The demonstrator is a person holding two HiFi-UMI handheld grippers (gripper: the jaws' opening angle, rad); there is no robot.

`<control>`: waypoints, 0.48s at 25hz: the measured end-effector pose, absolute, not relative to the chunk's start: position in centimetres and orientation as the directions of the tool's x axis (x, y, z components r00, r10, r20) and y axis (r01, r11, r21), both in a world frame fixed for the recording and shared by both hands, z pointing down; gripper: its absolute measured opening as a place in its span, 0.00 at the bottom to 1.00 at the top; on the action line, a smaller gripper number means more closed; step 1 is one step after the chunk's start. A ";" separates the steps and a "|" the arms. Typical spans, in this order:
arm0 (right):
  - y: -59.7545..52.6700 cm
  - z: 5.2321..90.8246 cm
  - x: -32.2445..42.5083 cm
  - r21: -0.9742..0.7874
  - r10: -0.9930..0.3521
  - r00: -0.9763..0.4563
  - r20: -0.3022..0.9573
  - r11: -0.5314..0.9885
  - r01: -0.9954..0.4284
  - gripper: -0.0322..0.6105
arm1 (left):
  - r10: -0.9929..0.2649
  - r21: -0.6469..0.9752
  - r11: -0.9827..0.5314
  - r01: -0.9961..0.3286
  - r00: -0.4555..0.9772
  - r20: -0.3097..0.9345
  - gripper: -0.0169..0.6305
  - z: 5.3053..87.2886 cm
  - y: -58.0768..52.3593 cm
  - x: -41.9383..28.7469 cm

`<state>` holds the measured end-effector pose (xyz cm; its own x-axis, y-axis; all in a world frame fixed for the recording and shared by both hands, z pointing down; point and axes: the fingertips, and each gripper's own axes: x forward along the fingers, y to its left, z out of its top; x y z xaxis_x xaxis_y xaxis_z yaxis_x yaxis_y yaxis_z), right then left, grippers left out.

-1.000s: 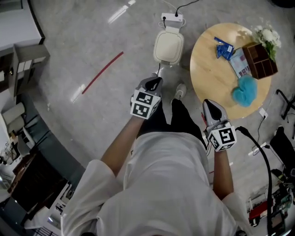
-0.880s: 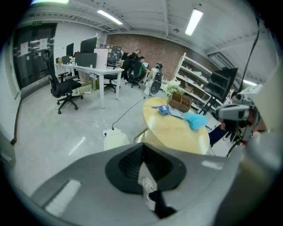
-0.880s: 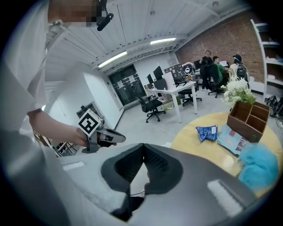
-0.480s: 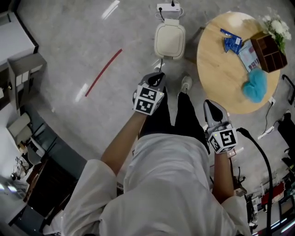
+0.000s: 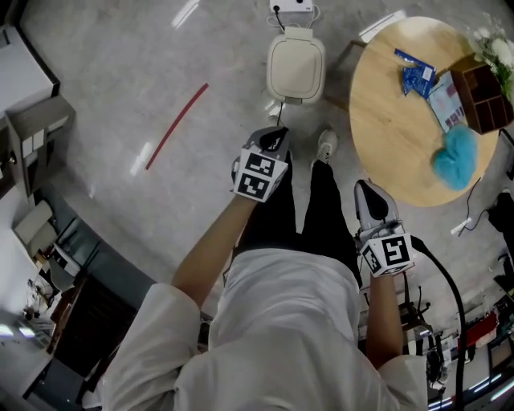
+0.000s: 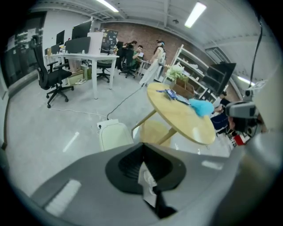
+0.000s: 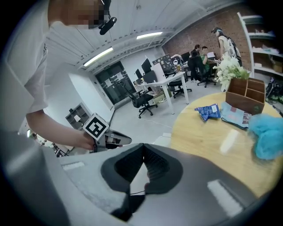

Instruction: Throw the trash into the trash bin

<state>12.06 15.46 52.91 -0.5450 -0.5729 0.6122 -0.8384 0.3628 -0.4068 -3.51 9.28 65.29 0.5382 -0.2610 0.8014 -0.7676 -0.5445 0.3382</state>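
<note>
Tongs of the left gripper (image 5: 275, 135) and right gripper (image 5: 369, 189) are both closed, near the trash bin (image 5: 295, 68).

Head view steeply down — gripper views forward; all share table (image 5: 393, 136).

Place: an open-plan office with a loft-like, industrial finish.
Workstations: white desks (image 6: 90, 56) carry dark monitors (image 6: 78, 39), with black swivel chairs (image 6: 54, 79) beside them.
People: several people (image 6: 132, 49) sit or stand at the far desks.
Walls: an exposed brick wall (image 6: 141, 32) closes the back.
Ceiling: long strip lights (image 6: 196, 9) run overhead.
Floor: polished grey concrete floor (image 5: 120, 88).
Storage: white open shelving (image 6: 188, 62) stands at one side.
Meeting spot: a round wooden tabletop (image 5: 393, 128).
</note>
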 end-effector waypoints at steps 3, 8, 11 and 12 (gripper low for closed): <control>15.3 54.1 11.8 -0.406 -0.571 -0.542 0.617 0.359 -0.840 0.05 | -0.253 0.347 -0.539 -0.767 0.541 0.802 0.03 66.8 9.2 -3.4; 15.4 56.1 11.5 -0.418 -0.562 -0.546 0.621 0.352 -0.837 0.05 | -0.247 0.353 -0.532 -0.770 0.539 0.805 0.03 69.3 9.0 -2.8; 15.7 57.1 11.0 -0.426 -0.554 -0.547 0.627 0.344 -0.837 0.05 | -0.237 0.364 -0.531 -0.765 0.547 0.803 0.03 70.6 9.2 -2.5; 15.7 57.5 10.7 -0.431 -0.552 -0.550 0.627 0.341 -0.835 0.05 | -0.233 0.365 -0.532 -0.764 0.546 0.805 0.03 71.1 9.2 -2.6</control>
<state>10.71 15.68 57.51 -0.5495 -0.5517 0.6274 -0.8351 0.3414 -0.4313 -2.64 9.16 71.13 0.5461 -0.2326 0.8048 -0.7642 -0.5317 0.3650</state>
